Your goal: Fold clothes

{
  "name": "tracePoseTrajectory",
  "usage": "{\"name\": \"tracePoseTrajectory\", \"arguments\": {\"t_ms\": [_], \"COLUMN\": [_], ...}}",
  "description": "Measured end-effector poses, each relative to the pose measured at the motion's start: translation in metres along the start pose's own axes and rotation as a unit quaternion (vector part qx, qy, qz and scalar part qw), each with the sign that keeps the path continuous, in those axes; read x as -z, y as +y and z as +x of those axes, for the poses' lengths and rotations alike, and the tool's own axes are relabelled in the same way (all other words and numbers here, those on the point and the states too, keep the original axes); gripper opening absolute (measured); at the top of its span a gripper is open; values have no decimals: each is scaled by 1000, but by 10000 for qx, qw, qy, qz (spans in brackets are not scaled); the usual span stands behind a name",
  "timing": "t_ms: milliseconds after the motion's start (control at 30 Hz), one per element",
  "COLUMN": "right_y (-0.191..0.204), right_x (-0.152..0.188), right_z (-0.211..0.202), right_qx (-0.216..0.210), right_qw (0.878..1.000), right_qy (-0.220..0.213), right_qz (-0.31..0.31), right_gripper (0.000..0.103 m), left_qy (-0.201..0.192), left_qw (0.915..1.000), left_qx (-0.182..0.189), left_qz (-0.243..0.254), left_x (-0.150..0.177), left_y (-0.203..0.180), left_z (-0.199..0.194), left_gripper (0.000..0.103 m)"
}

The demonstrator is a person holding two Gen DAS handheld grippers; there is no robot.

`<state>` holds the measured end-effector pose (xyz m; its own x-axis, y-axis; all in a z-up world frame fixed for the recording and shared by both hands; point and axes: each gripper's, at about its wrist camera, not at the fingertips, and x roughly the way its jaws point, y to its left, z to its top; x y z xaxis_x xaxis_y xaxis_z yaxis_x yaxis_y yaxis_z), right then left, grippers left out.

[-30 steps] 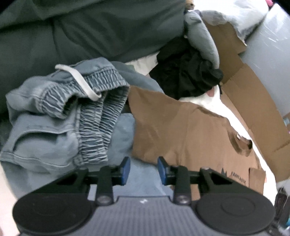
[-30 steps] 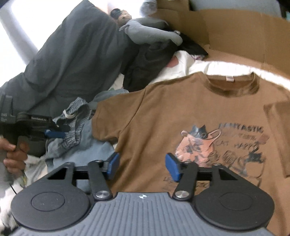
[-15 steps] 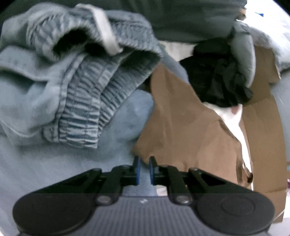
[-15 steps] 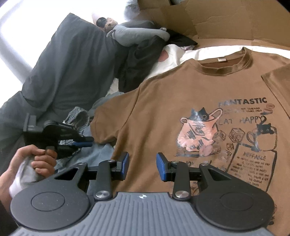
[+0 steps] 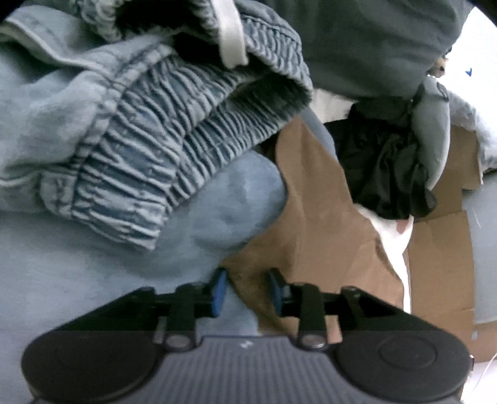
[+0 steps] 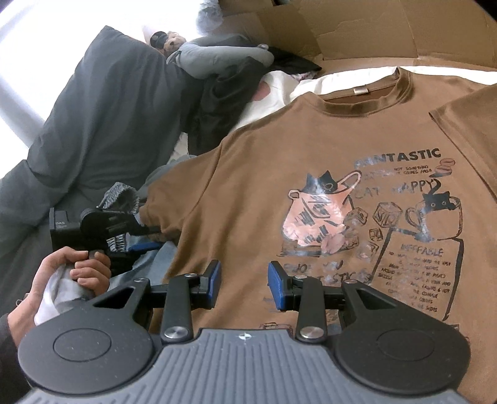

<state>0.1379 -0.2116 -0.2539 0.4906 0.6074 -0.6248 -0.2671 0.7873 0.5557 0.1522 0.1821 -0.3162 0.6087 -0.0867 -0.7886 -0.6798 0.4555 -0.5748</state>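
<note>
Left wrist view: your left gripper (image 5: 247, 290) has its jaws partly apart, with the edge of the brown tee (image 5: 313, 223) lying between the blue pads; whether they touch the cloth you cannot tell. Just left of it sits pale blue fabric (image 5: 93, 273), and above that the denim shorts (image 5: 130, 146), waistband bunched, a white drawstring (image 5: 233, 40) across the top. Beyond the tee lie a black garment (image 5: 385, 174), a grey one (image 5: 435, 136), white sheet (image 5: 394, 245) and flattened cardboard (image 5: 441, 261).

Right wrist view: your right gripper (image 6: 243, 284) hovers with its jaws wide and nothing in them, over the lower hem area of the tee (image 6: 248, 174). The tee lies spread flat, print side up, collar away from you, on the white sheet (image 6: 279, 90); its right sleeve looks folded inward. To the left, your hand (image 6: 77, 273) grips the left gripper's handle (image 6: 93, 230) at the tee's sleeve. A dark grey duvet (image 6: 102, 124) fills the left side, cardboard (image 6: 372, 28) lines the far edge, and bright light washes out the upper left corner.
</note>
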Motion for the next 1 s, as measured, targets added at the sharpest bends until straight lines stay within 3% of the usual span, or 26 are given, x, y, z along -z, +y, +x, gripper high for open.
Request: {"name": "tracePoseTrajectory", "arguments": {"t_ms": [200,367,467,600,733,833,1000], "right_y": [-3,-3,-2,-3,-4,-5,-7], "right_x": [4,9,8,6,7,8,9], "right_z": [4,7,6,7,8,8,9], "right_qx": [30,26,-3,3,9,35,45], "right_qw": [9999,9999,9999,9999,9998,9998,9997], "right_qy": [72,132,114,91,106,131,142], "right_qz": [76,99,58,100,139,118,216], "right_gripper": [36,36,36,36,36,36,36], "left_qy": [-157,-386,-451,-447,-452,-442,-519], "left_qw": [9998,9988,9985,9960,9953,9953,9932], "left_qx": [-34,59,37,114,80,-110,-47], "left_qz": [-70,-307,-297,-768,-848,-853,-1037], "left_x": [4,17,21,18,12,10,10], "left_y": [-2,4,8,16,16,13,16], "left_z": [7,-4,-6,-3,7,14,16], "left_gripper": [43,44,40,34,34,22,20]}}
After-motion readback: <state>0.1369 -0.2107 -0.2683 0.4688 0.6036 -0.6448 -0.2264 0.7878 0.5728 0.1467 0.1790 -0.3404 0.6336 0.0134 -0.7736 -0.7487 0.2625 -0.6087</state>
